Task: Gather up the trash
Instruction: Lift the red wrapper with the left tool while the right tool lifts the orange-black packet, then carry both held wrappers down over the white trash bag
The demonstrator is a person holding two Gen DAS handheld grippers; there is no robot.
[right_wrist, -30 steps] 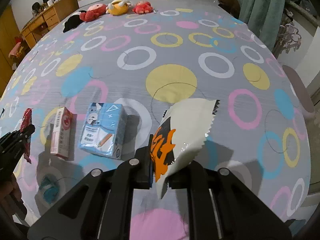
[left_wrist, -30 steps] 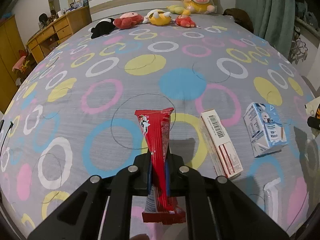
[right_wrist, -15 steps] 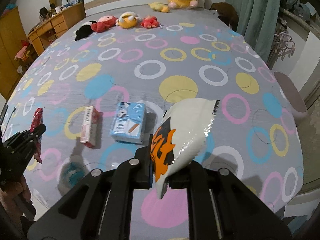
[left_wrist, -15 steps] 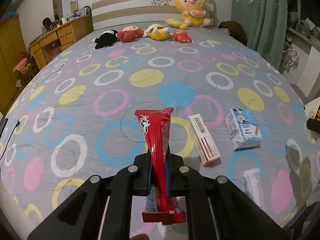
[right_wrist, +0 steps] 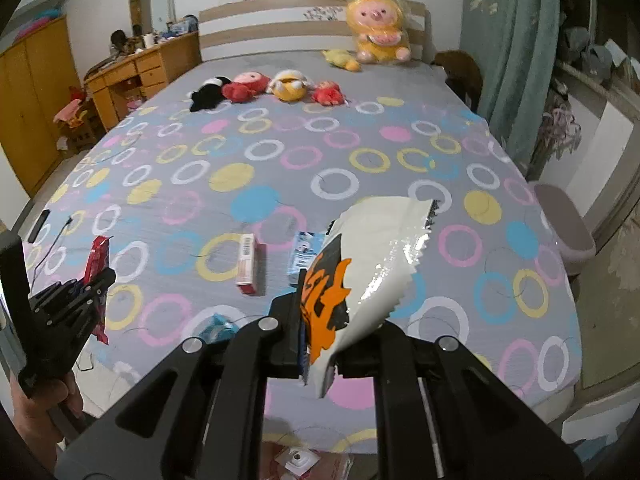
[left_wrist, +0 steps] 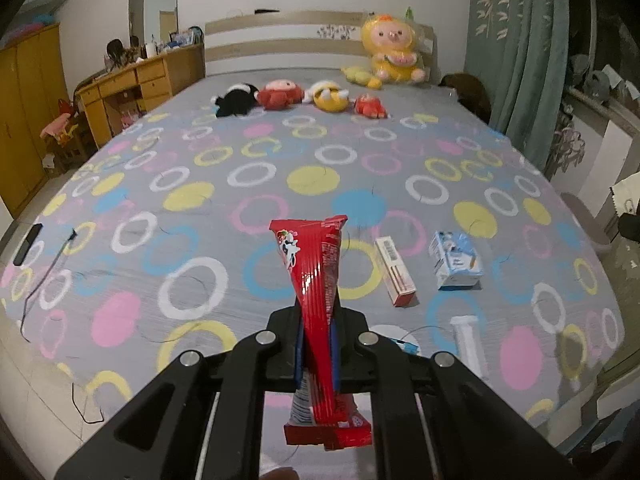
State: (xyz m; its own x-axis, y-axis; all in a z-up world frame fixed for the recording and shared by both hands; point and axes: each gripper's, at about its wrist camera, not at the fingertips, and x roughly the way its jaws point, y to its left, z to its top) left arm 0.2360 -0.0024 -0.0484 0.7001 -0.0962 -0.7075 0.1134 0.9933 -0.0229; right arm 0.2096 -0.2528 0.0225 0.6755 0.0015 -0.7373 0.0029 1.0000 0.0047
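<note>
My left gripper (left_wrist: 316,340) is shut on a red snack wrapper (left_wrist: 314,276), held upright above the near edge of the bed; it also shows in the right wrist view (right_wrist: 98,256). My right gripper (right_wrist: 320,332) is shut on a white and orange wrapper (right_wrist: 376,252), also held above the bed's near edge. On the bedspread lie a red and white box (left_wrist: 394,270), a blue carton (left_wrist: 456,264), a clear plastic wrapper (left_wrist: 466,340) and a small blue scrap (right_wrist: 216,326).
The bed (left_wrist: 200,208) has a ringed grey cover. Several plush toys (left_wrist: 280,96) lie near the headboard. A phone (left_wrist: 26,238) and cable lie at the left edge. A wooden desk (left_wrist: 128,88) stands left, curtains (left_wrist: 520,60) right, a pink stool (right_wrist: 564,228) beside the bed.
Both grippers have pulled back and up from the bed with their wrappers still held. The bed and the trash on it look farther away.
</note>
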